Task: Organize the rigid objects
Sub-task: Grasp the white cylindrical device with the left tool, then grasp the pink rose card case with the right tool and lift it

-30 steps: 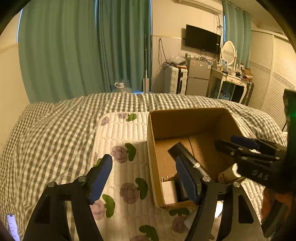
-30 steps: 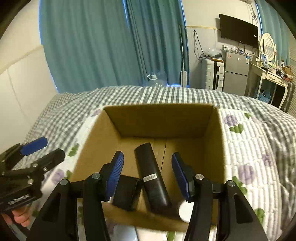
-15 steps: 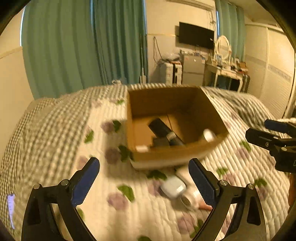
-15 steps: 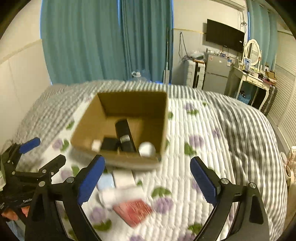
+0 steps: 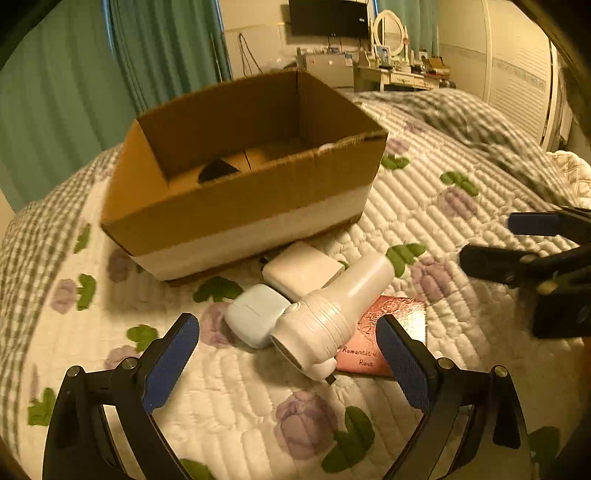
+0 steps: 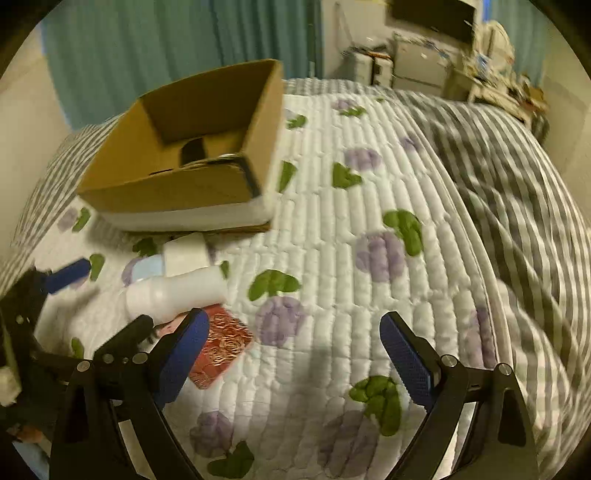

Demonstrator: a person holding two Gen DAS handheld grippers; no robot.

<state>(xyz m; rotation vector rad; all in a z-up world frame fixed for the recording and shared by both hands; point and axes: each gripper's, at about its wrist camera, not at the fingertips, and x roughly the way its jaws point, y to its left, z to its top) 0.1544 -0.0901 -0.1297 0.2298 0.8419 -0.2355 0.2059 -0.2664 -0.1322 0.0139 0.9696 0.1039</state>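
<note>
A brown cardboard box [image 5: 236, 192] stands on the quilted bed, with a dark object [image 5: 218, 170] partly visible inside. In front of it lie a white bottle [image 5: 332, 314], a white square charger [image 5: 301, 267], a pale blue case [image 5: 256, 314] and a red booklet [image 5: 384, 332]. My left gripper [image 5: 288, 354] is open and empty, low over the bottle and case. My right gripper [image 6: 295, 354] is open and empty above bare quilt, right of the bottle [image 6: 177, 293] and red booklet [image 6: 218, 343]. The box also shows in the right wrist view [image 6: 192, 155].
The floral quilt [image 6: 351, 258] covers the bed, with a grey checked blanket [image 6: 517, 184] to the right. Teal curtains [image 5: 74, 92] hang behind the box. A dresser, mirror and TV [image 5: 328, 16] stand at the far wall.
Both grippers have pulled back from the box and dropped lower toward the bed. The left one now hovers over the loose objects; the right has swung right over bare quilt.
</note>
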